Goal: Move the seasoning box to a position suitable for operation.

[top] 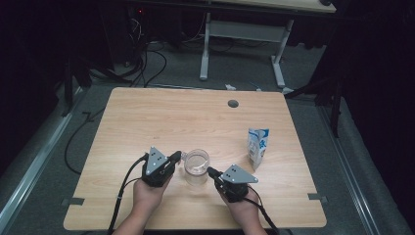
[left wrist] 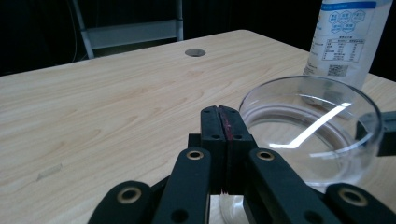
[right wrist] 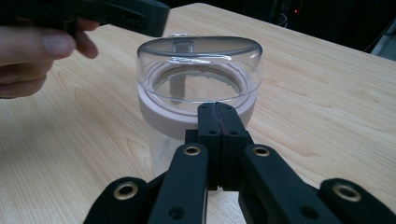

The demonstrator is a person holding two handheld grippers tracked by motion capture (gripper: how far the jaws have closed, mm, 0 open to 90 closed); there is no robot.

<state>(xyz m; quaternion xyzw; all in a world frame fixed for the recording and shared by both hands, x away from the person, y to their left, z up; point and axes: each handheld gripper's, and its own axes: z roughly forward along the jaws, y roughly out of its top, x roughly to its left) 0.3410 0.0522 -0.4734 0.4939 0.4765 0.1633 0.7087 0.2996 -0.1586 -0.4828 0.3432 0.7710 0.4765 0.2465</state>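
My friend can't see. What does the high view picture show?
A clear cup stands on a wooden table between two hand-held tools, the left tool and the right tool, both shut. A blue-and-white carton stands farther right.

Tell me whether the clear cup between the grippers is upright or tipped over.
Upright. The clear cup stands on its base on the table, its round mouth facing up in the high view and its wall vertical in the right gripper view.
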